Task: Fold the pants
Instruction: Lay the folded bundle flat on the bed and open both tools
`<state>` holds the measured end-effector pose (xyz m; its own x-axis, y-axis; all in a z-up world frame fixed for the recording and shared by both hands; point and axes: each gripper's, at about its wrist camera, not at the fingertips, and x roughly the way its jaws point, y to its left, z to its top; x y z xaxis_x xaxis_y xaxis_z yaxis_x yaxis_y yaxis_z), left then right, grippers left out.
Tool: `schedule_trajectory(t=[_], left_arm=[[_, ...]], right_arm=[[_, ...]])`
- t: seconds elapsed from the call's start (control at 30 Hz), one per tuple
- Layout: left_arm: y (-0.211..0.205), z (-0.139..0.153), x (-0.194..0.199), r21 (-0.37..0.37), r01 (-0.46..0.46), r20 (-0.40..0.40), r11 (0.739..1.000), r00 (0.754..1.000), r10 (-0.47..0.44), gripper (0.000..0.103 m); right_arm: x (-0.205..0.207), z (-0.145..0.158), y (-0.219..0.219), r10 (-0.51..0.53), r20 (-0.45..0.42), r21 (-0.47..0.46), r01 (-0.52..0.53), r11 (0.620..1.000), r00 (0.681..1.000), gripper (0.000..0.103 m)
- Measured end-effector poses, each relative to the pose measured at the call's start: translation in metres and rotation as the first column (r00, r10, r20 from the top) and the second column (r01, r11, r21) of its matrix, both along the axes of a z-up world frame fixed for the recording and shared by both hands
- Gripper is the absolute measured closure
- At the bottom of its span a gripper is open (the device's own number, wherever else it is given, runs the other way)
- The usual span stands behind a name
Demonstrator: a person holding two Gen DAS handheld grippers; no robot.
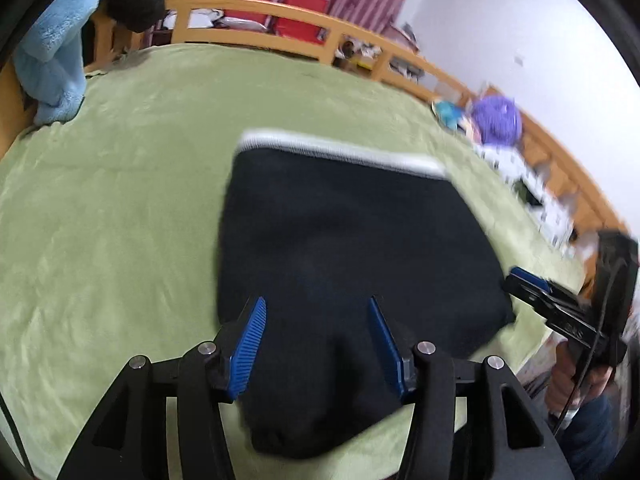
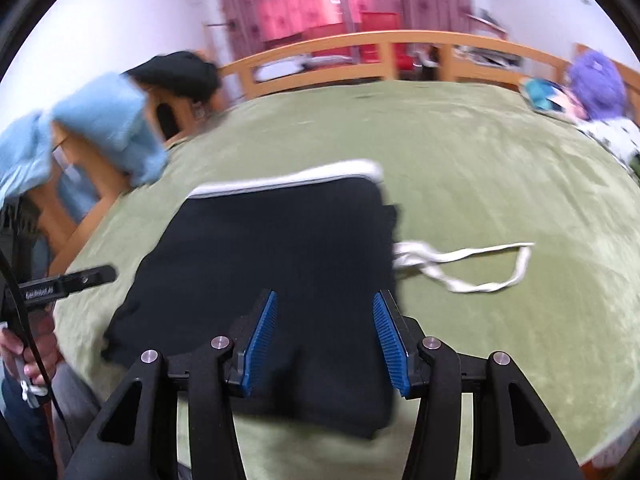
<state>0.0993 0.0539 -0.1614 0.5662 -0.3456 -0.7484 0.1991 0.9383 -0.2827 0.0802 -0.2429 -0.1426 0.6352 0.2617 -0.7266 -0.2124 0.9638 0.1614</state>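
Black pants lie folded into a compact block on the green bed cover, their white waistband at the far end. My left gripper hovers open over their near end, blue pads apart and nothing pinched. In the right wrist view the same pants sit under my right gripper, also open with the cloth lying below its pads. A white drawstring trails from the pants to the right. Each gripper shows in the other's view: the right gripper and the left gripper.
A wooden bed rail runs around the far side. A light blue blanket and a black garment hang over the left corner. A purple plush toy and patterned cloth lie at the right. A person's hand holds the left tool.
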Motion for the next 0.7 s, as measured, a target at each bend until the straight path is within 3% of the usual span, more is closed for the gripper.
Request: schedule_trajectory(t=[0.1, 0.17, 0.23, 0.37, 0.4, 0.47, 0.6, 0.7], left_arm=[[-0.006, -0.030, -0.018, 0.041, -0.010, -0.001, 0.999, 1.000, 0.010, 0.053], [-0.008, -0.029, -0.024, 0.062, -0.009, 0.025, 0.998, 1.000, 0.007, 0.052], [-0.003, -0.021, -0.021, 0.045, 0.003, -0.009, 0.999, 1.000, -0.003, 0.050], [0.020, 0.009, -0.004, -0.141, 0.007, -0.024, 0.990, 1.000, -0.011, 0.047], [0.022, 0.016, 0.005, -0.143, -0.005, -0.009, 0.990, 1.000, 0.004, 0.044], [0.016, 0.028, 0.031, -0.080, -0.029, 0.018, 0.996, 0.999, 0.031, 0.044], [0.003, 0.038, 0.083, -0.028, -0.071, 0.060, 0.997, 0.996, 0.072, 0.044], [-0.006, 0.039, 0.112, -0.007, -0.077, 0.078, 0.997, 0.994, 0.077, 0.044]], right_arm=[[-0.001, -0.049, 0.006, -0.021, -0.114, -0.061, 0.014, 0.998, 0.993, 0.063], [-0.009, -0.059, 0.010, -0.017, -0.103, -0.096, 0.007, 0.995, 0.995, 0.063], [-0.011, -0.050, 0.013, 0.008, -0.114, -0.114, -0.021, 0.993, 0.993, 0.063], [-0.002, -0.017, -0.003, 0.009, -0.084, 0.002, -0.009, 1.000, 0.996, 0.063], [0.003, -0.008, -0.006, 0.000, -0.054, 0.014, 0.001, 1.000, 0.999, 0.060], [0.027, 0.009, -0.009, -0.029, 0.013, 0.007, 0.029, 1.000, 0.999, 0.054], [0.089, 0.025, -0.007, -0.052, 0.076, 0.015, 0.051, 0.999, 0.996, 0.054], [0.135, 0.019, 0.001, -0.045, 0.079, 0.012, 0.044, 0.999, 0.996, 0.055]])
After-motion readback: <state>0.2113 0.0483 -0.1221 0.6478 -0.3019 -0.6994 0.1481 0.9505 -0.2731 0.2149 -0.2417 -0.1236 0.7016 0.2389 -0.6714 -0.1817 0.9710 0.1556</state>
